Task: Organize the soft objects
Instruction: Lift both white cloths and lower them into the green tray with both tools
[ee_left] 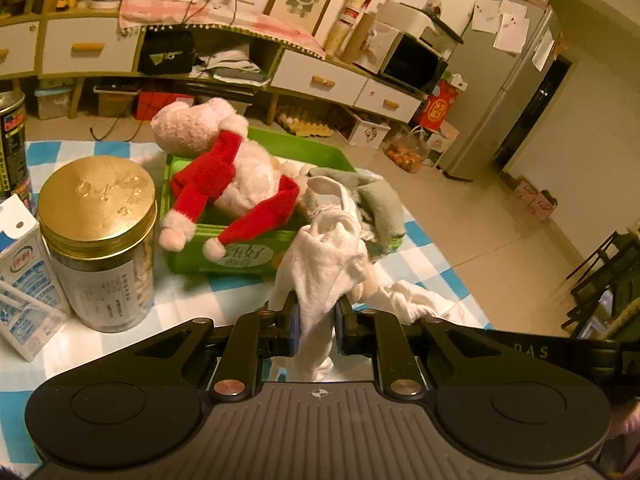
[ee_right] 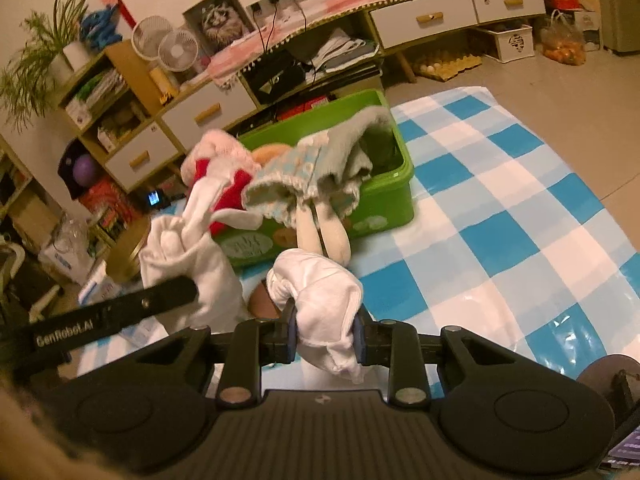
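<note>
Left gripper (ee_left: 316,320) is clenching a fold of the white cloth (ee_left: 332,248); its jaws are pressing the fabric from both sides, and the loose end is hanging down below them. Right gripper (ee_right: 325,338) is likewise pinching a bunched wad of white cloth (ee_right: 320,292). Whether both wads are one garment, I cannot tell. In the right wrist view the left gripper's black finger (ee_right: 168,294) is showing at about 9 o'clock, pressing against a second white bundle there.

Beyond the left jaws, at 12 o'clock, the green bin (ee_left: 240,256) is sitting on the blue-and-white checked sheet (ee_right: 500,200). A pink plush in a red jacket (ee_left: 224,168) is lying across the bin, arms drooping over the near wall. A grey cloth (ee_left: 380,200) is spilling over the bin's right end, at about 1 o'clock. From the right side, a rag doll in a pale blue dress (ee_right: 304,184) is hanging over the bin's front, legs dangling against the wall.

At 10 o'clock from the left gripper, a gold-lidded jar (ee_left: 100,240) is standing upright just beside a milk carton (ee_left: 24,280); a dark can (ee_left: 12,144) is standing behind them.
</note>
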`<state>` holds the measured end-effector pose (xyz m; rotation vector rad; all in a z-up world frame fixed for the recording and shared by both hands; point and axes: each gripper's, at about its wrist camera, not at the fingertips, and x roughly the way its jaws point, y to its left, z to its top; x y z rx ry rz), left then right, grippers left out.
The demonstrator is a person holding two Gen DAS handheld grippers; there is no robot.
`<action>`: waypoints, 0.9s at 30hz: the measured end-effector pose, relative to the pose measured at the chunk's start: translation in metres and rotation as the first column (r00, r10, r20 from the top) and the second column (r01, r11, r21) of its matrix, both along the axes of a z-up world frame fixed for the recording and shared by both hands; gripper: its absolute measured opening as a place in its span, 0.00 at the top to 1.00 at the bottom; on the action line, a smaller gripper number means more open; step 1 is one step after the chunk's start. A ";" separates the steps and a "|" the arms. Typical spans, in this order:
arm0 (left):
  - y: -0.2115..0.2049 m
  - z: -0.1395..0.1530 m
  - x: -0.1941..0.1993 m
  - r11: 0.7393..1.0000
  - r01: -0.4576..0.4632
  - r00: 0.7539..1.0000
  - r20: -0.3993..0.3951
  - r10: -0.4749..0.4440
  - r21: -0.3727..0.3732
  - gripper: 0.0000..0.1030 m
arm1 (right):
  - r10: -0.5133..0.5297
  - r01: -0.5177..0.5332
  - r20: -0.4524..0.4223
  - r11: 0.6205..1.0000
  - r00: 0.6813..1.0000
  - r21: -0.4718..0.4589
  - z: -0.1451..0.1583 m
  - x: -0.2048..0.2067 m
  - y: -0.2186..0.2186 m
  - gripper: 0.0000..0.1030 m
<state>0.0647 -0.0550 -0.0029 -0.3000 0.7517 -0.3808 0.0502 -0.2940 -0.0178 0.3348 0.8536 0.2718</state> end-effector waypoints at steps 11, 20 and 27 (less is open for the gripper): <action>0.004 0.024 0.001 0.999 -0.014 0.999 0.040 0.017 -0.053 0.86 | -0.083 0.076 0.044 0.988 0.996 0.135 0.033 0.010 -0.012 0.93; 0.000 0.049 0.023 0.995 -0.050 0.994 0.094 0.057 -0.084 0.86 | -0.174 0.149 0.083 0.956 0.981 0.252 0.054 0.034 -0.021 0.93; -0.013 0.062 0.063 0.993 -0.056 0.993 0.101 0.067 -0.108 0.86 | -0.237 0.199 0.077 0.921 0.968 0.336 0.050 0.065 -0.024 0.93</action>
